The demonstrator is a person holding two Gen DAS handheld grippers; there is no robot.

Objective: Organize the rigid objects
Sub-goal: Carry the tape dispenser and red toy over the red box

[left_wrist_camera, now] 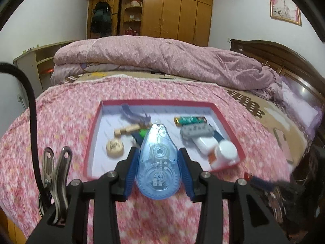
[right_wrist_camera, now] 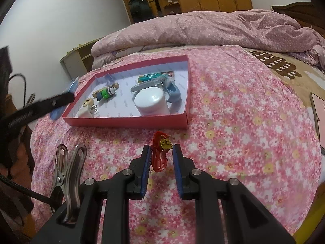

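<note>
Clamping translucent blue tape dispenser (left_wrist_camera: 158, 162) in left jaws, right jaws open around red toy (right_wrist_camera: 159, 154)

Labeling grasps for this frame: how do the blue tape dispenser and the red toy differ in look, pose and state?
1. The blue tape dispenser is translucent and teardrop-shaped; the red toy is opaque, with a gold part.
2. The dispenser is clamped in the left tool; the toy lies on the floral bedspread between the right tool's open fingers.
3. The dispenser fills its tool's gap; the toy leaves slack.

Shared: neither is in the red tray yet.
</note>
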